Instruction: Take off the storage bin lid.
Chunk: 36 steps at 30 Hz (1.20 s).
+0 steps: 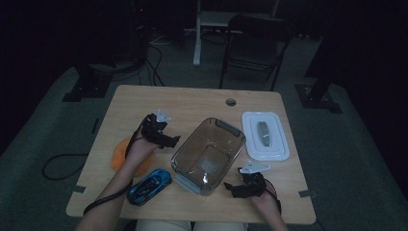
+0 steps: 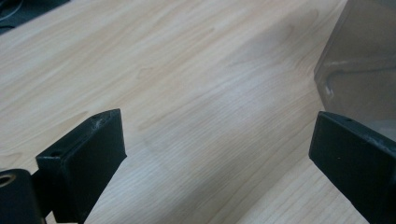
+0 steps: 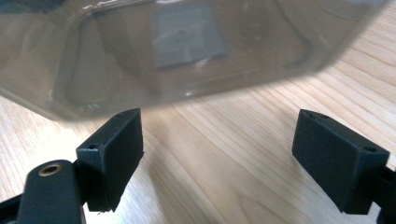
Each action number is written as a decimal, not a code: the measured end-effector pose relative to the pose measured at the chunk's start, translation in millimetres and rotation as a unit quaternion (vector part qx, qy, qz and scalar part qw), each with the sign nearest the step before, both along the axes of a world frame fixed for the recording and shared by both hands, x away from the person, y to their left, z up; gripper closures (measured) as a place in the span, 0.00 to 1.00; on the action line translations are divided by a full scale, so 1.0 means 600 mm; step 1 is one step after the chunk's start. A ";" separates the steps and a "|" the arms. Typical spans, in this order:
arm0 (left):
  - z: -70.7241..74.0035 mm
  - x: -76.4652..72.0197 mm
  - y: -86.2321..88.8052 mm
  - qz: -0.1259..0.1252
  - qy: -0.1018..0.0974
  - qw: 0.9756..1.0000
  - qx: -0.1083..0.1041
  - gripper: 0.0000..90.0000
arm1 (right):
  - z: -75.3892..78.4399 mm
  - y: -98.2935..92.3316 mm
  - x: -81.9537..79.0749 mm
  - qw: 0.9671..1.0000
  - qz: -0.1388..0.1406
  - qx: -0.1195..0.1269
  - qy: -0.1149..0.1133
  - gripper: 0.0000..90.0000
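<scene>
Though tools (image 3: 217,163) agape, bin (image 1: 208,155) near

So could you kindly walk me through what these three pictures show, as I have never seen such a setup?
A person sits at a wooden table holding a hand-operated gripper in each hand. The high view looks down from above: left gripper, right gripper. The other two pictures come from cameras riding on each gripper, looking along its black fingers. On the table lie a clear, empty container, its white lid, a blue toy car and an orange object. Both grippers are open and hold nothing.
</scene>
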<state>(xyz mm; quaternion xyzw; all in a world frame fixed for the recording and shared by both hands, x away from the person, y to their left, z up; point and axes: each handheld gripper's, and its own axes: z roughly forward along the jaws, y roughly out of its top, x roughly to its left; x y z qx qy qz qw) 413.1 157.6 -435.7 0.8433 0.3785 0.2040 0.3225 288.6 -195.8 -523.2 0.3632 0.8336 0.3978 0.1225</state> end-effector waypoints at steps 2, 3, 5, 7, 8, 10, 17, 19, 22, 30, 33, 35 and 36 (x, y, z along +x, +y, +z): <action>0.008 -0.004 0.008 0.000 -0.002 1.000 -0.004 0.05 | 0.000 -0.008 -0.002 1.000 -0.007 0.000 -0.002 0.18; 0.011 -0.007 0.012 0.003 -0.003 1.000 -0.006 0.05 | 0.001 -0.013 -0.003 1.000 -0.009 -0.001 -0.002 0.18; 0.019 -0.013 0.022 0.005 -0.006 1.000 -0.011 0.05 | 0.002 -0.023 -0.005 1.000 -0.015 -0.001 -0.002 0.18; 0.022 -0.018 0.031 0.007 -0.005 1.000 -0.013 0.05 | 0.003 -0.030 -0.006 1.000 -0.019 -0.001 -0.007 0.18; 0.024 -0.021 0.037 0.009 -0.004 1.000 -0.015 0.05 | 0.004 -0.034 -0.007 1.000 -0.024 -0.002 -0.009 0.18; 0.025 -0.026 0.050 0.014 -0.002 1.000 -0.016 0.05 | 0.005 -0.040 -0.008 0.999 -0.034 -0.011 -0.014 0.18; 0.037 -0.052 0.093 0.038 0.017 0.999 -0.028 0.06 | 0.003 -0.059 -0.014 0.998 -0.056 -0.023 -0.023 0.18; 0.040 -0.062 0.103 0.048 0.021 0.998 -0.026 0.06 | 0.003 -0.065 -0.017 0.998 -0.062 -0.023 -0.022 0.18; 0.044 -0.081 0.121 0.053 0.018 0.998 -0.021 0.06 | 0.003 -0.076 -0.021 0.997 -0.073 -0.023 -0.026 0.18; 0.035 -0.118 0.165 0.092 0.016 0.996 -0.008 0.05 | 0.003 -0.115 -0.028 0.993 -0.112 -0.022 -0.030 0.18; 0.022 -0.129 0.178 0.100 0.024 0.995 -0.008 0.05 | 0.001 -0.129 -0.032 0.991 -0.126 -0.019 -0.025 0.18; 0.011 -0.135 0.184 0.107 0.028 0.994 -0.013 0.05 | 0.000 -0.140 -0.036 0.990 -0.135 -0.019 -0.026 0.18; 0.006 -0.137 0.186 0.107 0.030 0.994 -0.016 0.05 | -0.001 -0.143 -0.038 0.990 -0.138 -0.020 -0.026 0.18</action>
